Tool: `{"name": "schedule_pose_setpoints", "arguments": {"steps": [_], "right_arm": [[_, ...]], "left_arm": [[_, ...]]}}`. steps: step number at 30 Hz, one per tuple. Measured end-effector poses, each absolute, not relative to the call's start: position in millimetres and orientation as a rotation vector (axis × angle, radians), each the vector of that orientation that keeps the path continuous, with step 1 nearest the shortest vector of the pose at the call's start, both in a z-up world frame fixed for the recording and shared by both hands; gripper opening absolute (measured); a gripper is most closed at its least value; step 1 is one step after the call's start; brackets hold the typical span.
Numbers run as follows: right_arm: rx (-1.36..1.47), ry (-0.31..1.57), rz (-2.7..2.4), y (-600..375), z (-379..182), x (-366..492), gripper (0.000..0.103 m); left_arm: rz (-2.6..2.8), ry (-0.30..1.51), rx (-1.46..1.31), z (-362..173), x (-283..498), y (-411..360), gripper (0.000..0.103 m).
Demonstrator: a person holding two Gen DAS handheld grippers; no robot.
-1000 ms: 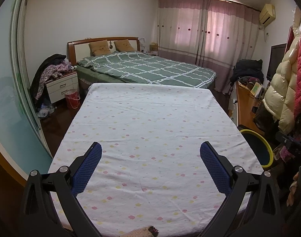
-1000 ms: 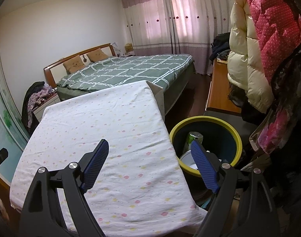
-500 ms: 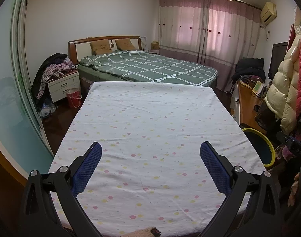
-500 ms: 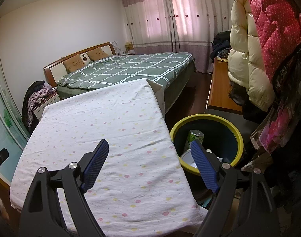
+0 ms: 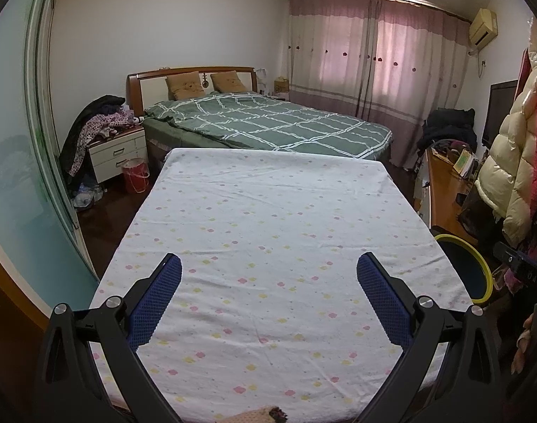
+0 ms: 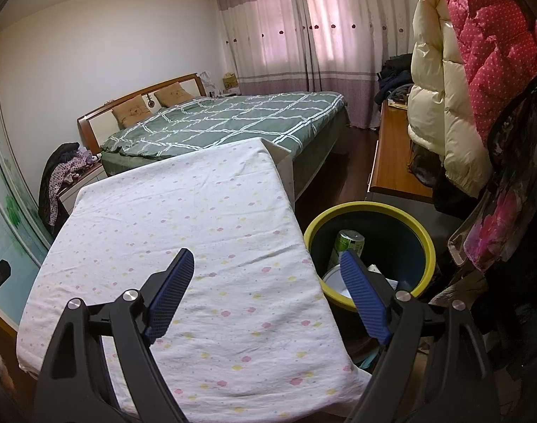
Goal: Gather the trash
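Left wrist view: ahead of the left tongs (image 5: 268, 275), beyond everything, a bed (image 5: 268, 130) under a green checked cover, curtains (image 5: 374, 56) behind it. Below and between the spread blue pads (image 5: 381, 296), a table (image 5: 268, 218) under a white spotted cloth, bare from near edge to far. Nothing pinched; jaws wide apart, hovering over the cloth. Off to the right of the right pad, only a sliver of the bin (image 5: 473, 264), yellow rim and dark inside, contents hidden from here. Further right, hanging coats (image 5: 515, 162). Off to the left, a nightstand (image 5: 117, 151) heaped with clothes and a small red pail (image 5: 136, 176) on the floor beside it. At the bottom edge, between the jaws, a scrap of knitted fabric (image 5: 261, 416), too cropped to tell more.

Right wrist view: same bed (image 6: 226, 120) and curtains (image 6: 303, 35) ahead of the right tongs (image 6: 268, 282), same table (image 6: 184, 218) under the left pad and stretching off left. Right tongs also spread wide, holding nothing, straddling the table's right edge. Seen here and not from the left: the bin (image 6: 427, 246) open just behind the right pad, with the trash inside — a green can (image 6: 349, 243) upright, a white tub (image 6: 332, 278) lower down, partly hidden by the pad, and a bit of white paper (image 6: 377, 269) beside it. Not seen here: the red pail.
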State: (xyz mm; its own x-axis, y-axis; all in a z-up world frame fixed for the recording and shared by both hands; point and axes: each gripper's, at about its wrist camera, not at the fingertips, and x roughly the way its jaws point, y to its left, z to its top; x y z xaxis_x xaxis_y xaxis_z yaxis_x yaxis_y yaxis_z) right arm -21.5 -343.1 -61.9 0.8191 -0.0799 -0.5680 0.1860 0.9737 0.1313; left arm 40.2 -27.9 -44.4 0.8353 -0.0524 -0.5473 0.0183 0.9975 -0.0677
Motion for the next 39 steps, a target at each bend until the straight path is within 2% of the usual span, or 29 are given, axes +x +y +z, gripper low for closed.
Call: {"name": "schedule_pose_setpoints", "arguments": {"steps": [33,39], "right_arm": [[0.181,0.619,-0.133,-341.1,-70.5,-9.6,0.081],[0.158,0.662,-0.075,-333.4,-78.4,39.8,0.093]], "left_arm": [[-0.037,0.56,-0.027,-43.4,42.8,-31.5,0.098],[0.002,0.67,-0.023,-68.5,108.7,-16.1,0.098]]}}
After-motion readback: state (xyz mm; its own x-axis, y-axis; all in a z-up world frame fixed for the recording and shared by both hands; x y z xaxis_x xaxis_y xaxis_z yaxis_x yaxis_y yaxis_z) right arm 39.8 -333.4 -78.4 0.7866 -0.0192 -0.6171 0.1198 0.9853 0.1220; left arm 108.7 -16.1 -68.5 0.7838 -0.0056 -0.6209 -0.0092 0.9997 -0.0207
